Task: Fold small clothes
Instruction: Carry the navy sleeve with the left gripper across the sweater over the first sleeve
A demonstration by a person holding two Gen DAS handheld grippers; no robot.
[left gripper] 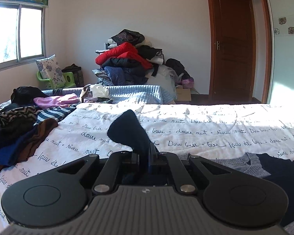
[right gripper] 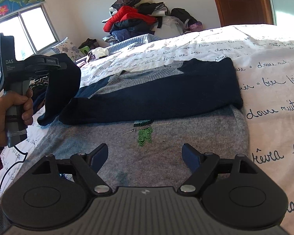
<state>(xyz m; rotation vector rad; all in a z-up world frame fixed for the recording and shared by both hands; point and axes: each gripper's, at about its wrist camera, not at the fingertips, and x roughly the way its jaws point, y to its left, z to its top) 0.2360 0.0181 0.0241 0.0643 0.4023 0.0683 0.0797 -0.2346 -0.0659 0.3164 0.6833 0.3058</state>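
Note:
A small grey sweater (right gripper: pixel 166 135) with navy sleeves and a green sequin figure lies flat on the white quilt (right gripper: pixel 264 62). One navy sleeve (right gripper: pixel 156 98) is folded across its chest. My left gripper (left gripper: pixel 145 156) is shut on the other navy sleeve (left gripper: pixel 127 131) and holds it lifted off the bed; in the right wrist view this sleeve (right gripper: pixel 62 82) hangs from the left gripper at the sweater's left side. My right gripper (right gripper: pixel 145 156) is open and empty above the sweater's lower body. The sweater's grey collar shows in the left wrist view (left gripper: pixel 247 162).
A heap of loose clothes (left gripper: pixel 19 129) lies on the bed's left side. A big pile of jackets (left gripper: pixel 127 60) stands behind the bed by the wall. A wooden door (left gripper: pixel 233 45) is at the right. A green chair with a pillow (left gripper: pixel 51 72) stands under the window.

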